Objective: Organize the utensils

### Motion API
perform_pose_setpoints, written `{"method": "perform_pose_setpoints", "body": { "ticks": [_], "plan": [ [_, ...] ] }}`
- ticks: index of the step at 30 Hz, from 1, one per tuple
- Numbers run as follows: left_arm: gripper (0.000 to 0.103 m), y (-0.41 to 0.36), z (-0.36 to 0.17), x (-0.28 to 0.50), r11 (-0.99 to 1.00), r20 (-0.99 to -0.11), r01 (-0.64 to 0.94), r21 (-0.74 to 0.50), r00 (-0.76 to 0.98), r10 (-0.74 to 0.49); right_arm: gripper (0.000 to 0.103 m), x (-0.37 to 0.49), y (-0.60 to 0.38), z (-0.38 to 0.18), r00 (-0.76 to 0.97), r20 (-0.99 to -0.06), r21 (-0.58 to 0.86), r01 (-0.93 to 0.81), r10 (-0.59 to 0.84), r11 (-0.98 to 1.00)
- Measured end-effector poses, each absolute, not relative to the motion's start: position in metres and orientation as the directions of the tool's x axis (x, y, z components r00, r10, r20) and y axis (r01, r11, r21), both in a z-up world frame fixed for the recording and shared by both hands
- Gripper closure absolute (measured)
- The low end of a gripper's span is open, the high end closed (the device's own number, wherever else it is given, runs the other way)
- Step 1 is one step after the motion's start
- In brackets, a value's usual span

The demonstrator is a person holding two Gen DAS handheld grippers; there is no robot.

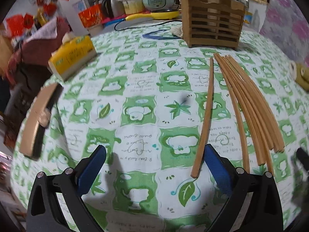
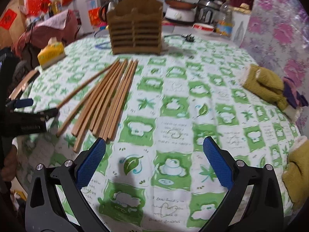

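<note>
Lying fanned at left centre of the right wrist frame, wooden chopsticks [image 2: 108,98], near ends just beside the left fingertip of the wide-open, empty right gripper [image 2: 154,145]. Spread wide and empty too, left gripper [image 1: 154,152], one stray chopstick [image 1: 205,116] ending just inside its right finger; slatted wooden holder [image 1: 212,19] upright at upper right.

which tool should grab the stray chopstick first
Left. The left tool is open with the stray chopstick ending beside its right finger; the right tool faces bare cloth.

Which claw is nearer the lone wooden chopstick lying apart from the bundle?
Left. The left claw has its pad beside the lone wooden chopstick; the right claw sits beyond the bundle.
</note>
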State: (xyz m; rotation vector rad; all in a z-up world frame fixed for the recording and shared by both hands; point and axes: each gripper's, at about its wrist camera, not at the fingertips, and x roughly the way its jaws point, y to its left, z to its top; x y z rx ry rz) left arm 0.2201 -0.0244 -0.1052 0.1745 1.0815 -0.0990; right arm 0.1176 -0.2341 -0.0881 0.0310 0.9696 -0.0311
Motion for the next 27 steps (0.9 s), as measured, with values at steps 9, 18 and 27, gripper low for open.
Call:
{"method": "perform_pose_setpoints", "body": {
  "ticks": [9,18,27],
  "plan": [
    [0.004,-0.018,-0.108,0.220,0.987,-0.890,0.155,0.035,0.455,-0.040,0.022,0.135,-0.222,-0.104,0.498,-0.867,0.008,-0.002,0.008,1.000],
    [0.004,-0.018,-0.107,0.220,0.987,-0.889,0.157,0.038,0.456,-0.039,0.038,0.148,-0.205,-0.103,0.502,-0.865,-0.015,-0.076,0.025,0.997],
    [0.028,-0.034,-0.101,0.202,0.955,-0.864,0.293,0.044,0.491,-0.111,0.089,0.148,-0.225,-0.103,0.518,-0.851,0.072,-0.046,0.086,0.996]
  ]
}}
